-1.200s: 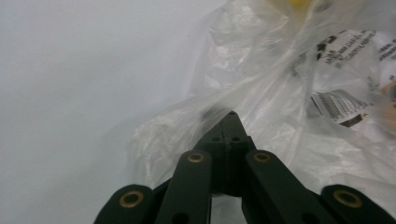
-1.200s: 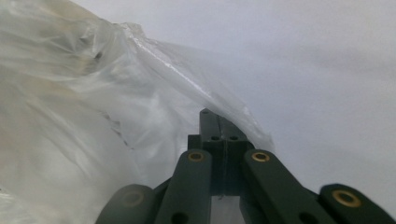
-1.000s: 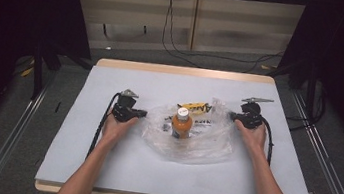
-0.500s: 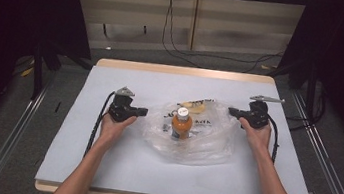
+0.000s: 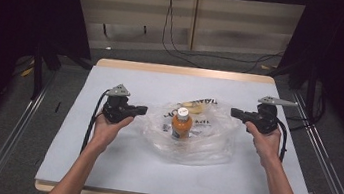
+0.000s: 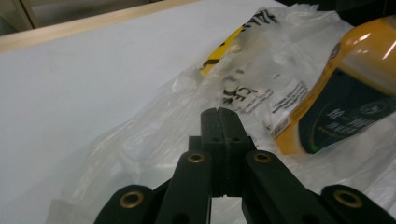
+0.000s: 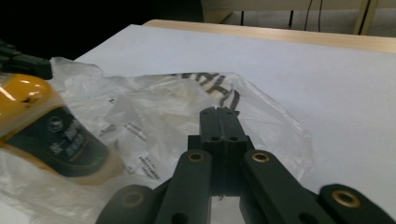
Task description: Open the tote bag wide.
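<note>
The clear plastic bag (image 5: 190,132) lies crumpled in the middle of the counter (image 5: 100,168), a little nearer the far edge than the near one, with black and yellow print on its far side. It is the largest loose thing there, and there is one of it. Standing upright inside its folds is one orange bottle (image 5: 181,123) with a white cap and a dark label; from the left gripper view the bottle (image 6: 345,93) fills the right side behind the film.

Two hand-held grippers flank the bag. The left hand-held gripper (image 5: 142,109) is held off the bag's left edge, and the right hand-held gripper (image 5: 234,112) off its right edge, both pointing inward at it. Each has its jaws pressed together with nothing between them: in the left gripper view the closed tips (image 6: 219,116) sit above the plastic, and in the right gripper view the closed tips (image 7: 219,116) do the same.

Compared with a second ago, both hands have lifted up and away from the counter and drawn slightly outward, while the bag and bottle lie much as they did. The bag was not carried up with them, so I judge that neither side has a grip on the film yet and the lifting or opening of the bag has to be attempted again.
</note>
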